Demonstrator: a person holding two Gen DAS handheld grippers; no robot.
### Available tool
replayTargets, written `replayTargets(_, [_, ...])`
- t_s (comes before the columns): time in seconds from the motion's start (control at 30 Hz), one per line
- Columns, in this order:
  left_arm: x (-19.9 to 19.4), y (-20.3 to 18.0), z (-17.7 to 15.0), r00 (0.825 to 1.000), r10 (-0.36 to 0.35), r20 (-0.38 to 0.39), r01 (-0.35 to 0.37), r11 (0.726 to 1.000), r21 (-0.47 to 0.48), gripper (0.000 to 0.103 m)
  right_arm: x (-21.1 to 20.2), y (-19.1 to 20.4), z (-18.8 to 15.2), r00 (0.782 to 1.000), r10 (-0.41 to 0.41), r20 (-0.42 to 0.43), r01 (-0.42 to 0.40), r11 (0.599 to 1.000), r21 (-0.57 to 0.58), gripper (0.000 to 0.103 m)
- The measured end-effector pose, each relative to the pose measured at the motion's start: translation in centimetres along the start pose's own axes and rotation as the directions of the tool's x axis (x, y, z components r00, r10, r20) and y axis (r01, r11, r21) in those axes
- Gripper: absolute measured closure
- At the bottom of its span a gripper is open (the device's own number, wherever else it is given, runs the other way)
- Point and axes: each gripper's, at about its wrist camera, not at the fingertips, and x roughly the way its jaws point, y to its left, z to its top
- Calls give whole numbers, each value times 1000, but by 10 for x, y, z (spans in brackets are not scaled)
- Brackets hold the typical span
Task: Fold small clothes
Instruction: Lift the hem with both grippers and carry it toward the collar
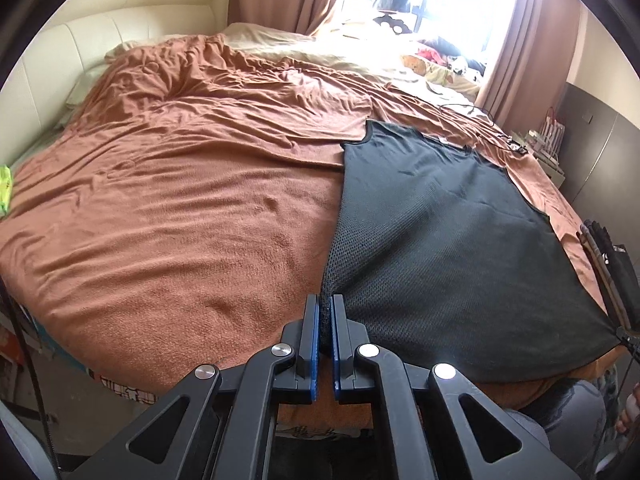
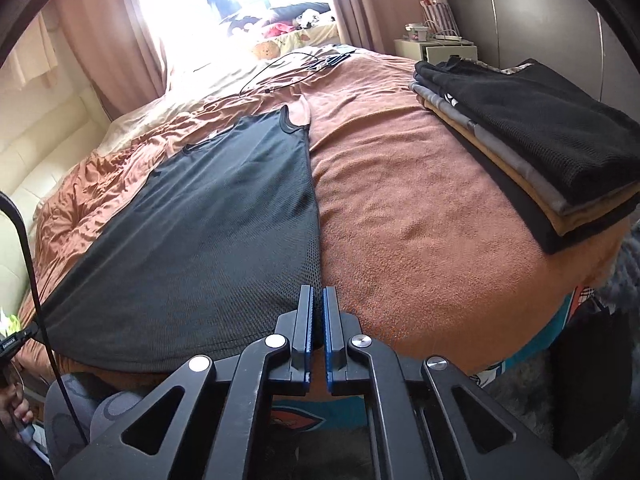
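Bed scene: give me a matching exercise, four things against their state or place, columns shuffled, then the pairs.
Things:
1. dark mesh vest
2. stack of folded clothes
3. left gripper
4. black cable

States or places:
A. lying loose on the far part of the bed, near the window
B. spread flat on the orange blanket
C. piled at the bed's right edge
D. shut on the vest's near left corner

Pairs: 1-B, 2-C, 3-D, 4-A
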Motion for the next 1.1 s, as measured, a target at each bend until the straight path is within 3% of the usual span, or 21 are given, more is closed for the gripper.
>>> replayTargets(0.3, [16, 14, -14, 998, -10, -66, 8, 1000, -27, 98, 32, -26, -9, 993, 80, -91, -67, 988, 136, 101])
replayTargets(0.4, [25, 16, -15, 997, -4, -82, 1, 1000, -30, 98, 40, -23, -6, 992, 70, -106, -58, 992, 113, 93])
replayTargets(0.43, [26, 17, -15, 996, -3, -87, 0, 999, -33, 98, 42, -22, -4, 991, 80, -108, -68, 992, 107, 83])
replayTargets(0.47, [28, 18, -16, 996, -2, -91, -1, 999, -36, 98, 44, -21, -2, 990, 93, -105, -82, 991, 106, 61])
replayTargets(0.53, [32, 20, -18, 995, -1, -101, -4, 999, -42, 98, 47, -21, 2, 992, 94, -87, -85, 991, 105, 38])
replayTargets(0.67, [37, 20, -23, 993, 2, -119, -7, 999, -46, 98, 57, -22, -1, 990, 109, -91, -98, 988, 115, 38])
replayTargets(0.8, [41, 22, -26, 991, 2, -135, -8, 999, -48, 98, 62, -34, -8, 983, 173, -69, -157, 969, 193, 38])
replayTargets(0.93, [42, 21, -26, 991, 3, -136, -10, 999, -47, 98, 61, -48, -16, 971, 233, -61, -209, 941, 265, 51])
replayTargets(1.1, [43, 22, -26, 990, 0, -138, -7, 999, -53, 98, 65, -62, -22, 959, 269, -87, -231, 923, 308, 91])
